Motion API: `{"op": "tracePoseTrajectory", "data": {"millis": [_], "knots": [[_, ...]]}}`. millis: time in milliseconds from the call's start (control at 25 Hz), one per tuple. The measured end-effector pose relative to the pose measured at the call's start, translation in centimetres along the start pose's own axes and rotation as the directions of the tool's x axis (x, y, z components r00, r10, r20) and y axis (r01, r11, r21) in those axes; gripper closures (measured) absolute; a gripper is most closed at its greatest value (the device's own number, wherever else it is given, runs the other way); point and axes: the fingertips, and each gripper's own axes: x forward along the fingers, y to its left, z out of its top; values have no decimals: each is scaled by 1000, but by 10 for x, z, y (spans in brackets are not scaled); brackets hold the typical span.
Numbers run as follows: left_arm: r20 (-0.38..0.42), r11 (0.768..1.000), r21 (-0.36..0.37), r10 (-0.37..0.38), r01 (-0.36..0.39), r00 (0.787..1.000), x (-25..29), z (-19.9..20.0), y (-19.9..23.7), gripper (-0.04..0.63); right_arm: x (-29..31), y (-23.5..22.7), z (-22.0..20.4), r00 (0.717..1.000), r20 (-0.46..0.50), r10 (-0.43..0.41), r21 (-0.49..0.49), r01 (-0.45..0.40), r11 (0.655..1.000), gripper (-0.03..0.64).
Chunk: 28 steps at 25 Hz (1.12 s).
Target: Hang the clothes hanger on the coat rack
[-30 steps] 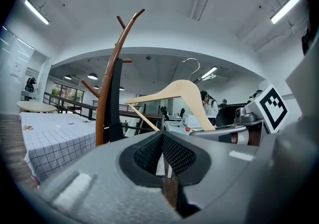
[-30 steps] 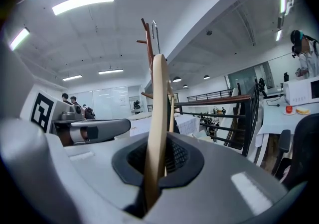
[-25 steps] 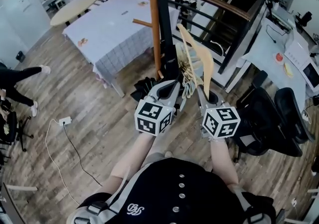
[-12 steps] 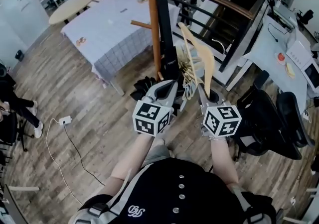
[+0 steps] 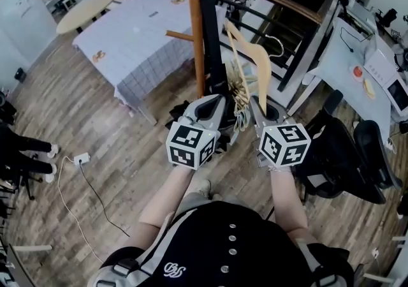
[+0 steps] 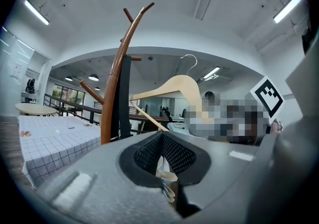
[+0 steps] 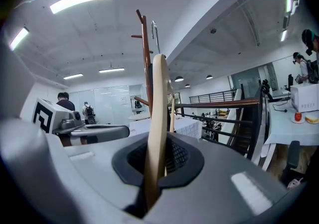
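Note:
A light wooden hanger (image 5: 254,62) with a metal hook (image 5: 274,45) stands tilted in front of me, close to the right of the brown coat rack pole (image 5: 195,30). My right gripper (image 5: 256,106) is shut on the hanger's lower arm (image 7: 157,118), and the hook (image 7: 155,31) shows beside the rack's top pegs (image 7: 143,44). My left gripper (image 5: 220,106) is shut on a cream cloth (image 6: 167,177) that hangs by the hanger (image 6: 177,87). The rack (image 6: 115,88) rises left of the hanger, apart from it.
A table with a checked cloth (image 5: 137,37) and a round table (image 5: 86,11) stand behind the rack. A dark railing (image 5: 280,5) runs behind, with a desk (image 5: 357,72) and black office chairs (image 5: 344,158) at the right. A power strip with a cable (image 5: 81,159) lies on the floor.
Both grippers have moved up and forward toward the rack, carrying the hanger with them. The person at the left edge has shifted position.

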Motion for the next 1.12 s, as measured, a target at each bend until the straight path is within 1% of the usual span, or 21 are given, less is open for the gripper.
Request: {"op": "tracePoseTrajectory", "data": {"millis": [200, 360, 480, 600, 720, 880, 1120], "knots": [[14, 1000, 23, -8, 7, 1000, 5, 13, 20, 592, 23, 3, 23, 1000, 18, 6, -51, -5, 999, 618], [38, 999, 33, -10, 9, 999, 11, 25, 31, 592, 42, 3, 37, 1000, 15, 10, -61, -9, 998, 618], [51, 999, 40, -27, 25, 998, 18, 32, 34, 592, 55, 2, 49, 1000, 20, 9, -68, -8, 998, 618], [51, 996, 70, -50, 47, 997, 24, 38, 38, 592, 70, 4, 61, 999, 32, 2, -82, 0, 997, 618], [64, 996, 77, -58, 53, 996, 28, 47, 43, 592, 83, 4, 69, 999, 37, -4, -80, 7, 997, 618], [81, 993, 102, -67, 59, 994, 32, 59, 47, 592, 99, 5, 82, 999, 41, 6, -95, -2, 996, 618], [89, 992, 102, -78, 68, 993, 38, 67, 54, 592, 116, 6, 97, 999, 44, 6, -109, -1, 994, 618]]}}
